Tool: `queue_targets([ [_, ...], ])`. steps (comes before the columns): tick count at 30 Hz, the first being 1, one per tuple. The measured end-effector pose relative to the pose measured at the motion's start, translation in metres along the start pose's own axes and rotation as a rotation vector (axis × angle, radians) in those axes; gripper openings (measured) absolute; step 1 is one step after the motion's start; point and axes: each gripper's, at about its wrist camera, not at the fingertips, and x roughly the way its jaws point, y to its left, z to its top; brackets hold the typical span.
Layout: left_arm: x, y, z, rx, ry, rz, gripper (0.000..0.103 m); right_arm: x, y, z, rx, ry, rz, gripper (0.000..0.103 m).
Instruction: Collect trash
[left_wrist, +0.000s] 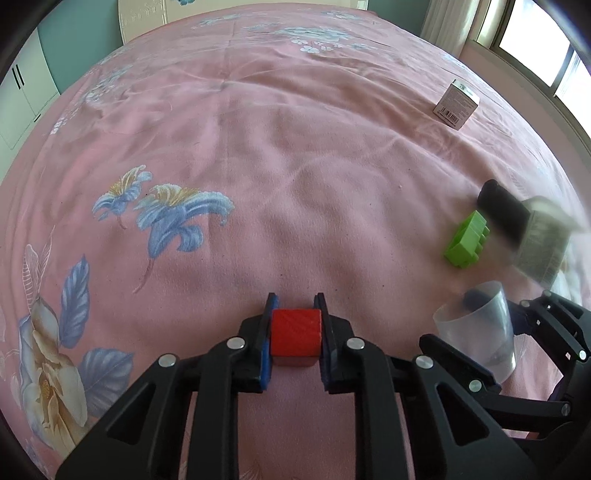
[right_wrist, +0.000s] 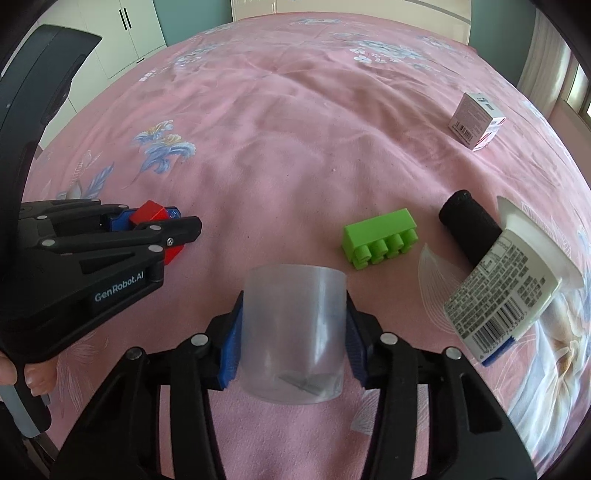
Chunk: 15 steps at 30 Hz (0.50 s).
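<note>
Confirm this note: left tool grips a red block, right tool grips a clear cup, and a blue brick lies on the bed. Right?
One slip: the brick is green, not blue, as the right wrist view shows. The left tool does grip the red block, and the right tool the clear cup.

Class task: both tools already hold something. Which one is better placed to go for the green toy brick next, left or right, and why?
Right. The right tool, shut on the clear cup, has the green brick just ahead. The left tool, gripping the red block, sits farther away. Either must release first.
</note>
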Motion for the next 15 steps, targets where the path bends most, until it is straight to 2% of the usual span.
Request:
queue_targets([
  [7,-0.034,0.001,-0.018,0.016,-0.01,0.036,0.022,-0.04,0.004,-0.01,-0.015,-0.027,-0.021,0.048],
  [15,-0.119,-0.006,-0.038,0.061,-0.099,0.084,0.022,-0.126,0.019,-0.023,-0.058,-0.122,-0.067,0.048],
])
